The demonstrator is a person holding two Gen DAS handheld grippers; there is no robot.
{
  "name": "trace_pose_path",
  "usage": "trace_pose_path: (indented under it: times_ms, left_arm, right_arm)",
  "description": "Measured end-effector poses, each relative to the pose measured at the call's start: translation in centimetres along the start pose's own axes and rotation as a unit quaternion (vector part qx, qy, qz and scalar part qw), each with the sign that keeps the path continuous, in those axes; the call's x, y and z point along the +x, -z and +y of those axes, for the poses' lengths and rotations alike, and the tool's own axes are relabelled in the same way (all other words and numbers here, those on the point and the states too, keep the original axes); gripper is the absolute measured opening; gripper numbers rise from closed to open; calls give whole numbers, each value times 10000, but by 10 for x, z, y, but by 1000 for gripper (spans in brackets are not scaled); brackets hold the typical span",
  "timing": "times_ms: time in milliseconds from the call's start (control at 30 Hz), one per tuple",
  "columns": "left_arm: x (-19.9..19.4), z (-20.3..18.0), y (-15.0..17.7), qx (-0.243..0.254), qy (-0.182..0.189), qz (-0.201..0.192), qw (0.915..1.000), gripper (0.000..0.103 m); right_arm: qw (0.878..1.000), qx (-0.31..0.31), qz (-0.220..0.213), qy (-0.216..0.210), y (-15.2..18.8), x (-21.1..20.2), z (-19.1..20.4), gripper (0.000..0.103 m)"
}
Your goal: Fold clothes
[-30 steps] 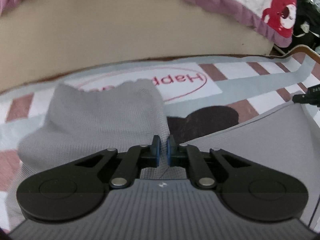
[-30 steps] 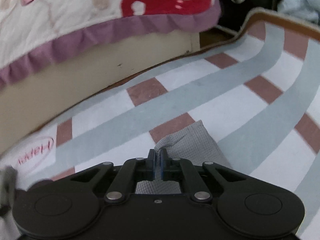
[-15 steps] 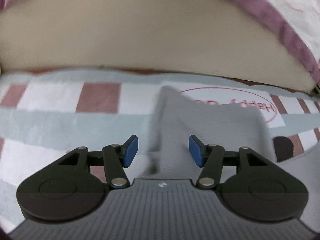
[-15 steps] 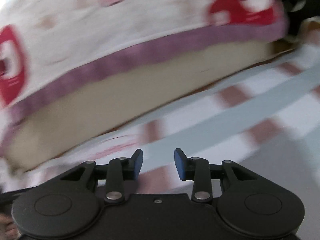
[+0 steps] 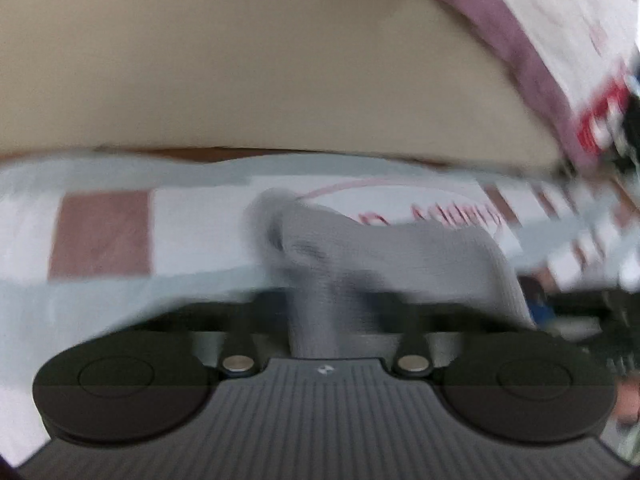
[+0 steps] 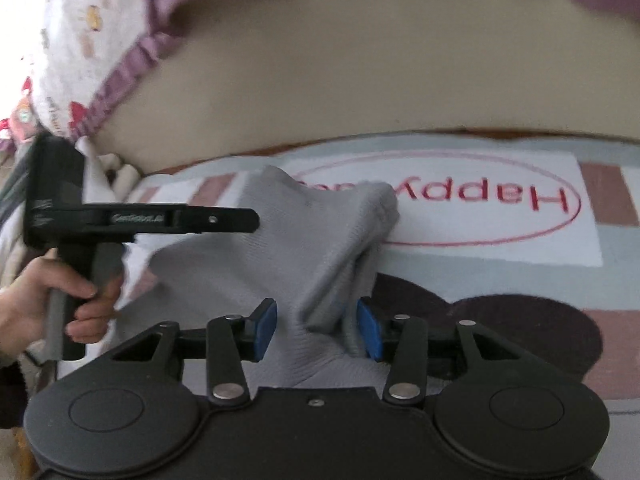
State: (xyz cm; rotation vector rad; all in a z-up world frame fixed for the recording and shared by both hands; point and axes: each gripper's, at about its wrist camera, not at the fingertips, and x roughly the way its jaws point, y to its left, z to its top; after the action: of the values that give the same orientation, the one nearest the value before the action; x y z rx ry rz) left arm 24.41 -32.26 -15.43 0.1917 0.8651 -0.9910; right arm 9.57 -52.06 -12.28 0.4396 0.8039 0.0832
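Since a second earlier you swung both grippers back over the grey knit garment [image 6: 320, 236]: the right gripper [image 6: 316, 330] had let go of the corner it pinched, and the left gripper [image 5: 332, 312] opened wide, then came together again. The left view was blurred, but a ridge of the grey fabric ran straight into the left claw, its jaws together and clamped on it. The right jaws were opening, blue pads [image 6: 266, 326] apart, with a bunched fold between them; the right-hand pad looked just against the cloth, the other clear of it. The garment lay crumpled on the striped grey, white and brown floor mat [image 6: 520, 276], spreading from 6 toward 11 o'clock in the right view and covering part of the red oval "Happy" print [image 6: 480, 200]. Your left hand [image 6: 60, 304] gripped its tool's handle at 9 o'clock. A beige mattress side [image 6: 340, 80] with a purple-frilled bedsheet [image 6: 120, 60] ran across 12 o'clock.
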Motion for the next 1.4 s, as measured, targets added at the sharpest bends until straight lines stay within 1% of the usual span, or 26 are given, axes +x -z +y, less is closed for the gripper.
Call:
trace_pose_path:
  times_ms: [33, 67, 133, 200, 267, 333, 367, 400, 467, 500, 533, 567, 600, 633, 667, 700, 800, 867, 933, 967, 1033, 1133, 1167, 1233, 1300, 1400]
  left_arm:
    - [-6, -9, -3, 246, -103, -187, 9995, 5]
    - [-13, -18, -6, 481, -199, -403, 9978, 5]
    - [-26, -35, -11, 951, -389, -833, 9912, 5]
    - [-26, -39, -19, 1097, -538, -1028, 9872, 5]
    - [-14, -40, -17, 1274, -712, -929, 9849, 5]
    - [0, -38, -13, 1251, -952, -616, 9856, 6]
    - [3, -37, -11, 1164, -1035, -556, 9862, 7]
    - [6, -37, -8, 1068, -1113, -511, 9867, 11]
    - [0, -36, -8, 783, -1361, -622, 9856, 14]
    - [-7, -33, -9, 539, -1413, -632, 9865, 29]
    - [-14, -31, -11, 284, -1458, -635, 9869, 53]
    - [-22, -29, -12, 52, -1400, -624, 9882, 60]
    - [-31, -28, -12, -177, -1326, -610, 9891, 64]
    - [-38, -30, -9, -241, -1186, -499, 9914, 64]
    - [-46, -32, -7, -281, -1037, -374, 9935, 64]
    - [-52, -38, -3, -221, -1048, -265, 9939, 64]
    - [-72, -60, 19, 219, -1310, 132, 9910, 64]
    - [-93, -66, 36, 294, -1338, 218, 9903, 64]
    - [-119, -67, 53, 233, -1118, 137, 9934, 64]
    - [-134, -70, 62, 175, -996, 72, 9948, 64]
    - [-158, -79, 80, 34, -691, -30, 9976, 64]
    - [-174, -105, 104, -189, -176, 15, 9997, 62]
    - [-175, -114, 110, -222, -98, 98, 9997, 62]
    - [-175, -129, 124, -282, -3, 245, 9993, 61]
    - [-170, -145, 131, -271, 166, 392, 9987, 60]
    - [-159, -174, 130, 35, 72, 493, 9988, 57]
  right_arm:
    - [9998, -179, -69, 51, 2, 3, 1, 26]
    - [9986, -503, -101, 107, 3, 6, 6, 20]
    - [9959, -869, -204, 157, 5, 8, 12, 16]
    - [9964, -721, -433, 124, 5, 5, 8, 15]
    - [9957, -516, -754, 159, 3, -2, 3, 15]
    - [9941, -451, -925, 356, 2, -5, -2, 15]
    - [9925, -488, -1032, 436, 3, -8, -4, 15]
    - [9907, -533, -1146, 512, 5, -11, -5, 15]
    - [9883, -373, -1251, 786, 3, -13, -12, 15]
    - [9881, -277, -1254, 844, 1, -15, -16, 15]
    - [9880, -186, -1255, 885, 0, -17, -19, 15]
    - [9882, -107, -1229, 906, -1, -19, -21, 16]
    - [9885, -31, -1198, 924, -3, -21, -22, 17]
    - [9893, 64, -1126, 926, -5, -23, -22, 21]
    - [9897, 134, -1081, 932, -6, -26, -20, 22]
    - [9901, 205, -1052, 907, -6, -31, -18, 22]
    - [9910, 349, -963, 857, -5, -51, -10, 27]
    - [9914, 311, -895, 902, 0, -72, -3, 44]
    - [9917, 272, -826, 948, 5, -93, 4, 49]
    - [9906, 269, -781, 1095, 9, -107, 7, 51]
    - [9867, 563, -625, 1390, 22, -137, 5, 52]
    - [9862, 985, -371, 1276, 59, -192, -4, 51]
    - [9857, 1123, -286, 1226, 72, -211, -7, 51]
    - [9785, 1603, -347, 1247, 104, -251, -22, 52]
    - [9683, 1996, -412, 1444, 132, -283, -43, 53]
    - [9410, 2685, -400, 2023, 171, -322, -81, 54]
